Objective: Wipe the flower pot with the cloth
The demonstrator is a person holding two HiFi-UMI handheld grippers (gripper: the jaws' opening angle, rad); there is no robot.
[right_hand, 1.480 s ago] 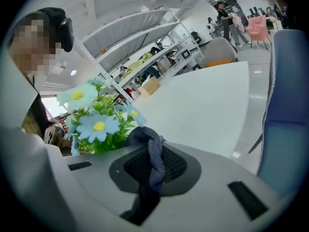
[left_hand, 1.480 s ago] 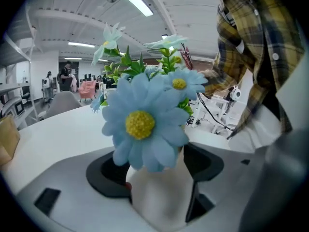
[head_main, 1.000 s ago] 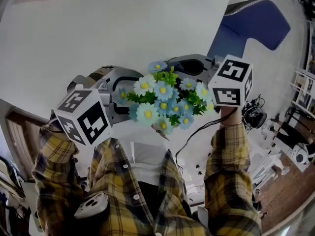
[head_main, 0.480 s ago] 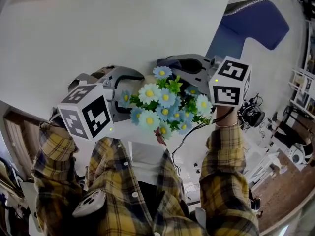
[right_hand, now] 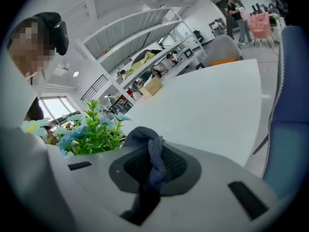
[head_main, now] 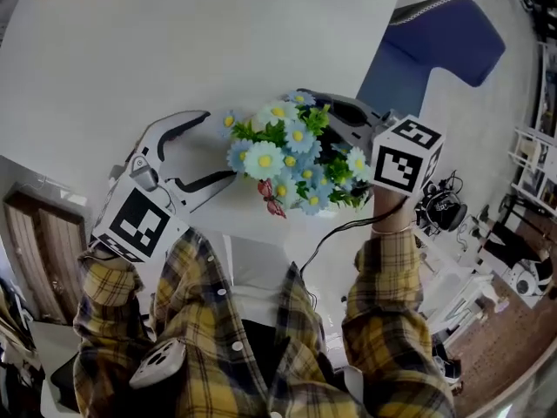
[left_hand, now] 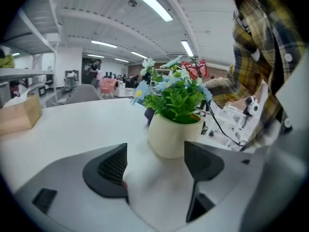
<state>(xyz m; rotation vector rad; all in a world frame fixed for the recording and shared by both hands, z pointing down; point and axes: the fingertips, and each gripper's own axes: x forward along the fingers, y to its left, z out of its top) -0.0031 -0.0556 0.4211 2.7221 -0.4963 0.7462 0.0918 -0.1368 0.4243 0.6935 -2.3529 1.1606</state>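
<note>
Flower pot (left_hand: 174,134) stands near the table's (head_main: 174,42) near edge. Left gripper (left_hand: 154,166): jaws wide apart, empty, pot just beyond them. Right gripper (right_hand: 147,170): clamped on the cloth (right_hand: 153,151), beside the pot. Cloth-to-pot contact is hidden by foliage; wiping probably remains.

Open-plan office or lab floor — ceiling strip lights (left_hand: 150,5), big white table (head_main: 157,50), blue chair (head_main: 444,33), cluttered shelves (right_hand: 169,62) — pink chair (left_hand: 108,86) and people standing far back.

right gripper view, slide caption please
Right gripper shut on a dark blue knitted cloth beside a green plant with pale blue flowers, white table beyond.
</note>
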